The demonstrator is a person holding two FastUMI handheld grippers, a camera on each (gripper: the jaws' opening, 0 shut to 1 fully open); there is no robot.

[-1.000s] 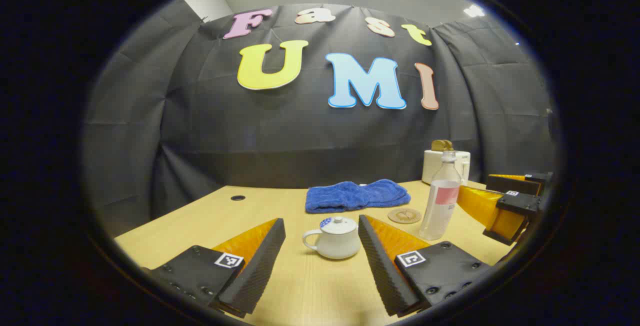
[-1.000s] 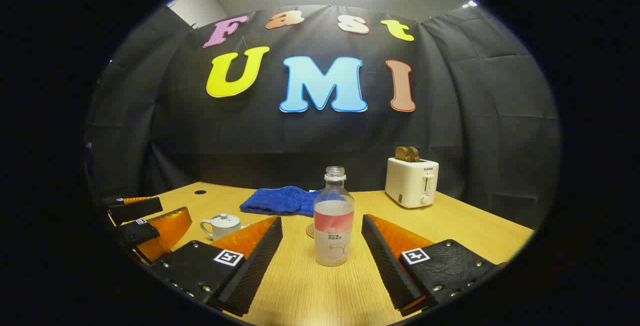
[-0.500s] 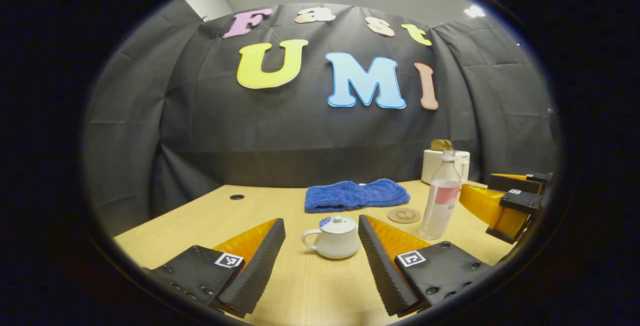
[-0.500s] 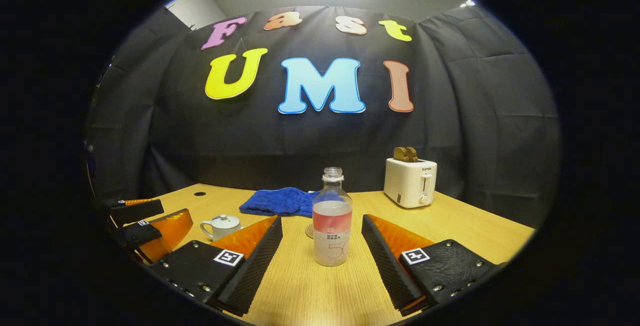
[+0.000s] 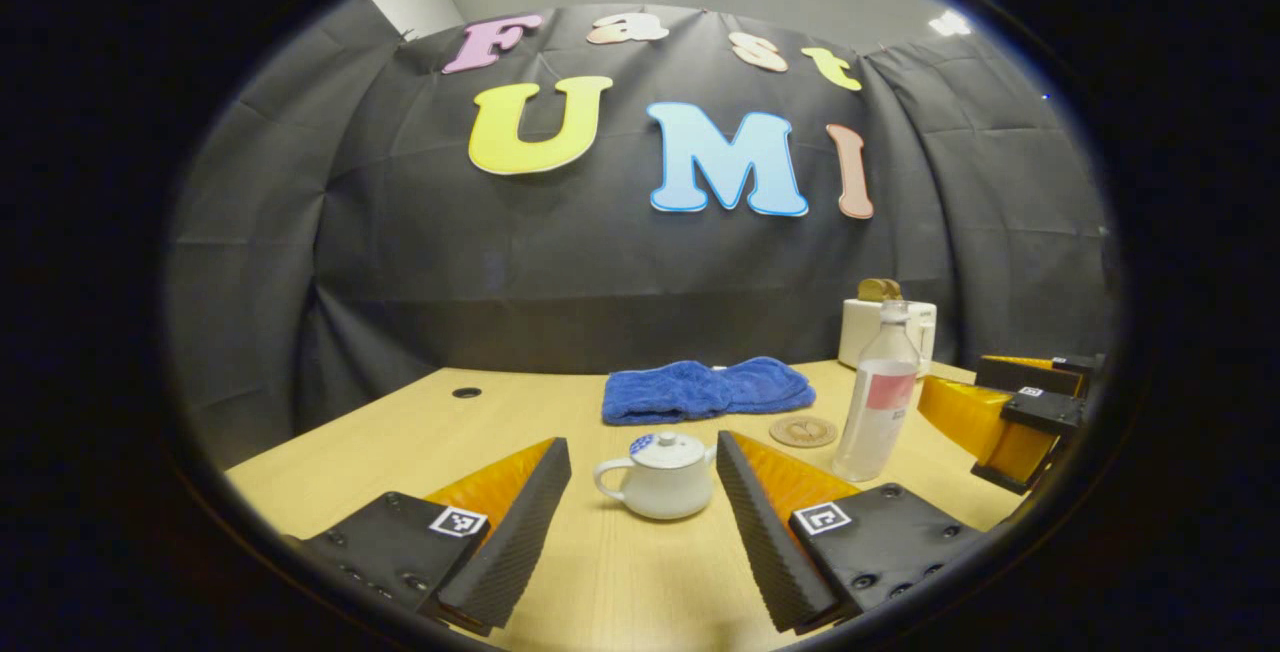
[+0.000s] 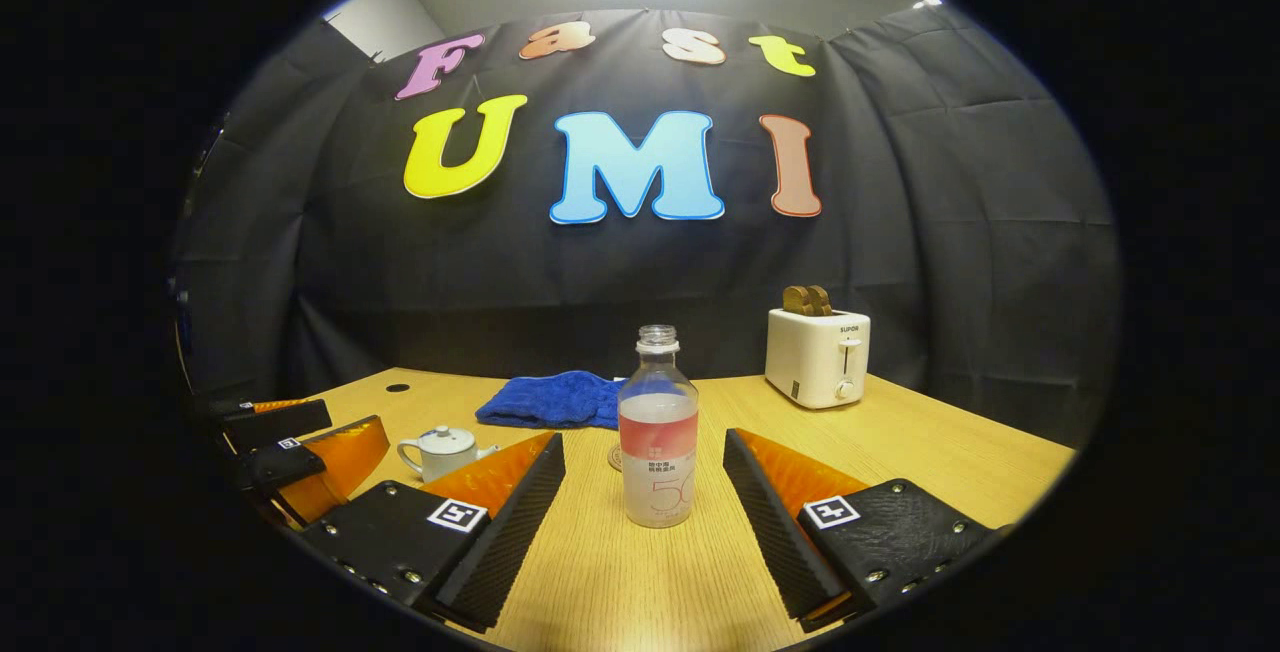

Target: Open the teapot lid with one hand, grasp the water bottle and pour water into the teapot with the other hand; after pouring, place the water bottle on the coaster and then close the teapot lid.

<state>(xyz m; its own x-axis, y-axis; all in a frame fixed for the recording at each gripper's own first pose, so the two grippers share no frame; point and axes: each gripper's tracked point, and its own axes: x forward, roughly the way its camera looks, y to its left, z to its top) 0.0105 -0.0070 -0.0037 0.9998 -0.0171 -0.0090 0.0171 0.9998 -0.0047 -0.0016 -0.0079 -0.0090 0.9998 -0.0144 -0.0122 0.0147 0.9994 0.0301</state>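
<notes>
A: Where does the teapot (image 5: pixel 662 477) sit?

B: On the wooden counter (image 5: pixel 420 432), upright, lid (image 5: pixel 668 449) on, knob on top. In the left gripper view its handle points toward the counter's left edge; the spout is on the other side, hidden behind the finger (image 5: pixel 765 522) there. The left gripper (image 5: pixel 640 502) hovers low in front of it with jaws spread wide, the pot just ahead of the gap between them, nothing touching it.

A: And the water bottle (image 6: pixel 657 432)?

B: Standing upright toward the counter's right side, long axis vertical, open neck up with no cap on, partly filled. In the right gripper view it stands just ahead of the gap of the right gripper (image 6: pixel 645 502), whose jaws are also wide apart and empty.

A: The coaster (image 5: pixel 803 430)?

B: Flat on the counter between the teapot and the bottle, slightly farther back, just beside the bottle's base and bare.

A: What else?

B: A blue towel (image 5: pixel 708 389) lies crumpled toward the far edge behind the teapot. A white toaster (image 6: pixel 817 357) with toast (image 6: pixel 806 299) in its slots stands at the far right corner area. A small dark hole (image 5: pixel 465 393) shows near the far left edge.
</notes>
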